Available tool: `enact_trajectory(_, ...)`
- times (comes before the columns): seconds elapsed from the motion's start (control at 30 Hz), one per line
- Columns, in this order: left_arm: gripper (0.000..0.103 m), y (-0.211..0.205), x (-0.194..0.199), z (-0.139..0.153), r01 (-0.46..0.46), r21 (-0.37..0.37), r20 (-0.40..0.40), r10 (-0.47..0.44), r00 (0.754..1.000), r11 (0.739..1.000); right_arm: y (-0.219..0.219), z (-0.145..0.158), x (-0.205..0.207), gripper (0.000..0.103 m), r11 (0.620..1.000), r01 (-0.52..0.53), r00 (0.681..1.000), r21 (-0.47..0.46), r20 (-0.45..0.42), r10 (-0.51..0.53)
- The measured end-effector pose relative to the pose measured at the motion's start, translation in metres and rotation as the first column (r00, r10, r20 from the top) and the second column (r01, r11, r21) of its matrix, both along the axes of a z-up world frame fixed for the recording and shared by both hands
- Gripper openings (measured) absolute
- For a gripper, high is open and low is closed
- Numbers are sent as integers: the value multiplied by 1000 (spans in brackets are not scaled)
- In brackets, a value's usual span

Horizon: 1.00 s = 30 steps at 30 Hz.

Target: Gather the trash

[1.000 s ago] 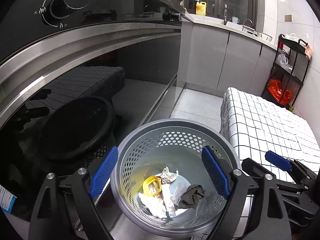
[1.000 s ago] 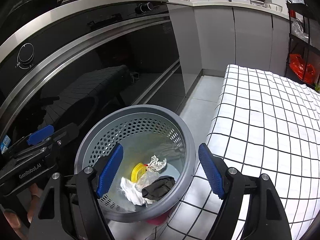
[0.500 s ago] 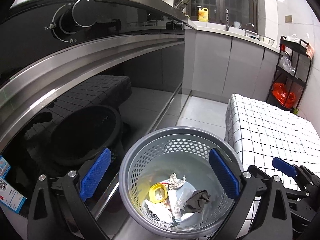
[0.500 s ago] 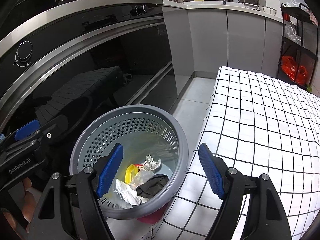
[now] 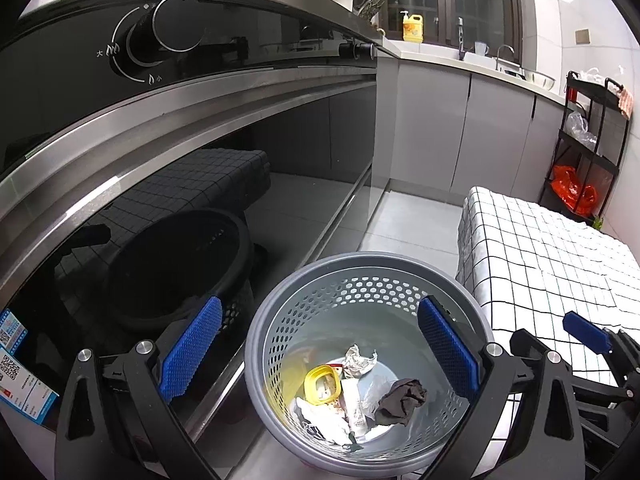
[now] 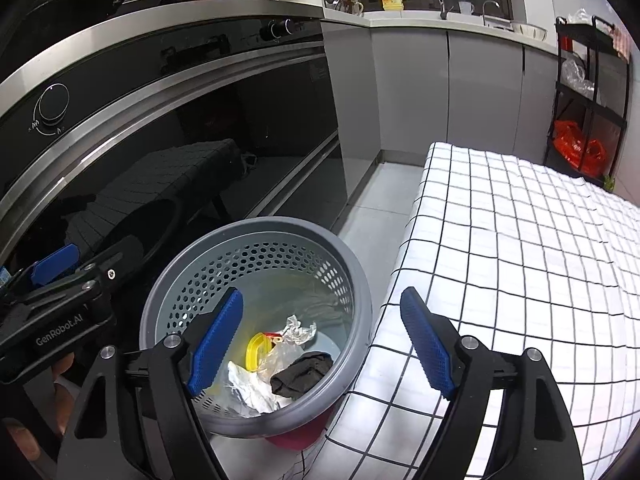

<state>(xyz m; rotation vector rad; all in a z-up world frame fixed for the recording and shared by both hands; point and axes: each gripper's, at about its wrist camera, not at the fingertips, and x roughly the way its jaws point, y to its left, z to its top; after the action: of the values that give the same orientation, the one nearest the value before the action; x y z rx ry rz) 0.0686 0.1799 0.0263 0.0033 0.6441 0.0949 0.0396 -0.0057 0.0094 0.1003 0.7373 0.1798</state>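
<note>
A grey perforated trash basket (image 5: 360, 272) (image 6: 264, 228) stands on the floor between the oven front and the checked table. Inside lie a yellow lid (image 5: 322, 384) (image 6: 255, 350), crumpled foil (image 5: 360, 362) (image 6: 298, 330), white paper (image 5: 324, 418) (image 6: 248, 390) and a dark crumpled wad (image 5: 402, 400) (image 6: 302, 372). My left gripper (image 5: 320, 354) is open and empty above the basket. My right gripper (image 6: 322, 342) is open and empty above the basket's right rim. Each gripper shows at the edge of the other's view.
A black glass oven front (image 5: 200, 200) with control knobs (image 5: 172, 28) fills the left. A table with a white checked cloth (image 6: 520, 248) is on the right. Grey cabinets (image 5: 460, 128) and a black rack (image 5: 588, 140) with an orange bag stand behind.
Both grippers have pulled up and back from the basket, so it sits lower and smaller in both views. Both stay open and empty. The trash has not moved.
</note>
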Motion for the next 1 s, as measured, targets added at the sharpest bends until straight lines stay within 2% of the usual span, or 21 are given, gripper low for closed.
enact_trajectory(0.37, 96, 1, -1, 2, -16, -3, 3, 16, 1000, 1000, -2, 9, 1, 77, 999, 37, 999, -12, 15, -37)
enact_trajectory(1.0, 97, 5, 0, 2, -26, -3, -3, 26, 1000, 1000, -1, 23, -9, 77, 999, 44, 998, -23, 56, -43)
